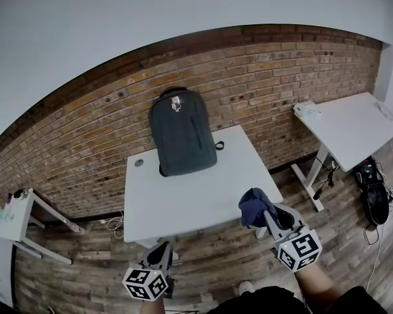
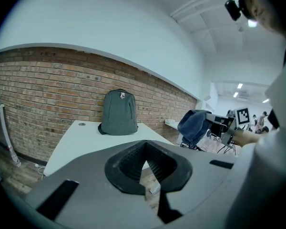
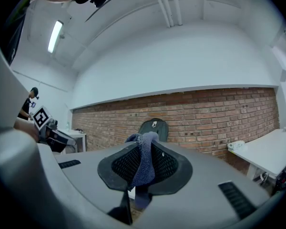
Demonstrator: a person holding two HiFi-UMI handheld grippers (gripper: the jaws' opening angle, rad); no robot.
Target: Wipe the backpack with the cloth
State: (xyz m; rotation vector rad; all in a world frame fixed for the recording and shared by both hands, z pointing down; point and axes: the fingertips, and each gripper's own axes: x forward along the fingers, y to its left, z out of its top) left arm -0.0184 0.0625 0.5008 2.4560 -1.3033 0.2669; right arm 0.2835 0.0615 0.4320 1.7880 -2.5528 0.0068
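I find no word, number or brand that I can read. The backpack (image 1: pixel 182 136) has a small pale tag (image 1: pixel 175 102) near its top, but what is printed on it is too small to make out. The marker cube (image 1: pixel 145 283) of my left gripper (image 1: pixel 160 252) and the marker cube (image 1: pixel 298 249) of my right gripper (image 1: pixel 267 216) show only black-and-white square patterns, not letters or digits.
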